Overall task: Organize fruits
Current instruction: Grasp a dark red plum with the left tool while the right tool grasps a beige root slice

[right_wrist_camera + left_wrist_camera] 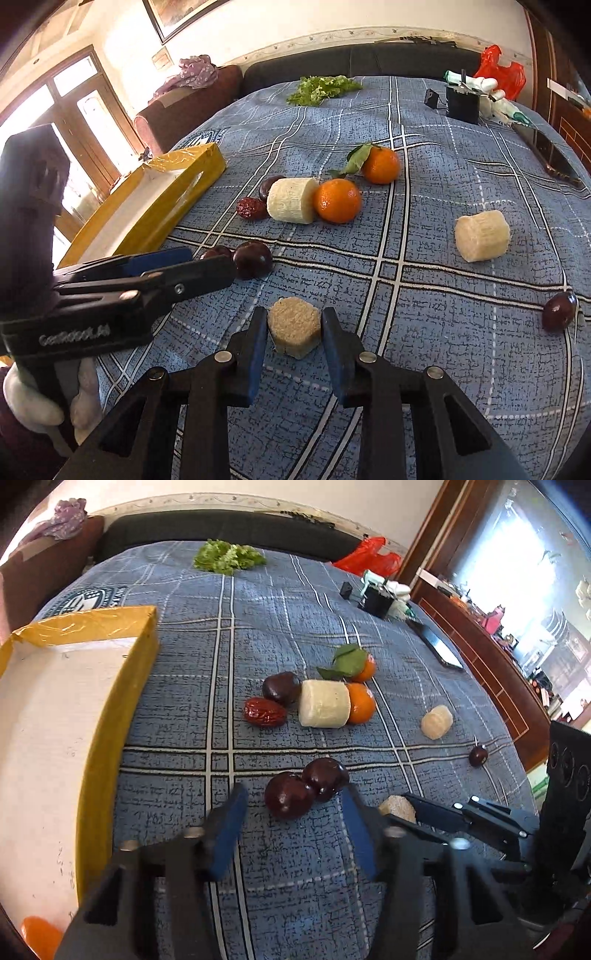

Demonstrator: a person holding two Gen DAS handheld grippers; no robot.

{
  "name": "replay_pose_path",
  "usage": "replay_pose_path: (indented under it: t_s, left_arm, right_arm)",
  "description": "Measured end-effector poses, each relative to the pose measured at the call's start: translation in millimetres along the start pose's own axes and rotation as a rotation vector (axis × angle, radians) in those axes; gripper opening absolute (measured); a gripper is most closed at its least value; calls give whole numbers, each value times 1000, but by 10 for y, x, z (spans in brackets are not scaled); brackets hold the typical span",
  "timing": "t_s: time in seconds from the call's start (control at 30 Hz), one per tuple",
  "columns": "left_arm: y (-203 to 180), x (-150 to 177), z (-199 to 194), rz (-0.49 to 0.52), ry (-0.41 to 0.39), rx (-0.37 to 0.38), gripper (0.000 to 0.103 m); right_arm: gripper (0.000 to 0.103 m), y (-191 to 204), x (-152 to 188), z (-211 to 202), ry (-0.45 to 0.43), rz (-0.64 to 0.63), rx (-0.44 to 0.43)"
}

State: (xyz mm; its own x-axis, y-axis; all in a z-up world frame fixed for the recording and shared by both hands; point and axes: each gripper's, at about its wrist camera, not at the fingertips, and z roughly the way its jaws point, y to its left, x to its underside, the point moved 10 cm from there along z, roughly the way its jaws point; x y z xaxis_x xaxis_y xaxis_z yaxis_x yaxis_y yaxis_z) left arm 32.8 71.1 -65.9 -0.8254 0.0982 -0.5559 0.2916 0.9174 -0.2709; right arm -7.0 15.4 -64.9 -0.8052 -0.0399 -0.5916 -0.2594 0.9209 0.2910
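Note:
Two dark plums (304,788) lie side by side on the blue plaid cloth, just ahead of my open left gripper (293,797); they also show in the right wrist view (253,258). My right gripper (294,334) is open around a small tan cut cylinder piece (294,325), its pads beside it. Further back lie a pale cylinder chunk (291,199), two oranges (337,199) (381,164), a red date (250,208) and a dark plum (281,687). Another pale chunk (482,234) and a lone plum (558,310) lie to the right.
A yellow-edged cardboard box (110,709) stands at the left with an orange (38,936) inside near its front. Lettuce (227,555), a red bag (369,555), a black holder (376,600) and a phone (437,644) lie at the far side.

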Motion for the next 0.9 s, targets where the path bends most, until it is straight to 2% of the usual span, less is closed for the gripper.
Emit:
replay_pose_path:
  t_s: [0.23,0.3,0.37,0.4,0.47,0.53,0.63,0.67,0.7,0.83,0.87,0.9]
  left_arm:
    - [-29,-39,-30,47,-25,-5,35]
    - [-33,-74,-1,57,-33,-16,45]
    - [-68,-94,32,67,-34,-13,45]
    - [-109,-96,42,77,-31,-8,41]
    - [-159,-102,20,91,-45,-11,27]
    - [-165,-94,-9,102,-50,-51,21]
    - [-138,-58,-83,85,-53,-58,15]
    - [-120,-51,-128,75,-60,-60,4]
    - [-88,-43,-201,56,-71,-59,0]
    - [33,-13,-383,1,-93,-44,0]
    - [48,1,-388,-4,-92,-41,5]
    - [75,22,-390,-12,-86,-26,19]
  right_arm:
    - [33,8,1,-2,-3,4,-3]
    - [33,8,0,-2,-3,4,-4]
    - [33,12,1,-2,-5,5,-4]
    - [33,14,1,-2,-6,4,-3]
    - [33,14,0,-1,-7,4,-3]
    - [33,14,0,-3,-8,3,-1]
    - [32,15,1,-11,-12,0,7]
    - [32,21,2,-15,-11,-4,8]
    - [32,26,0,-22,-13,-7,9]
    - [32,33,-18,-111,-35,-2,22]
    - [32,34,-14,-146,-40,5,24]
    - [32,33,-3,-170,-41,12,24]
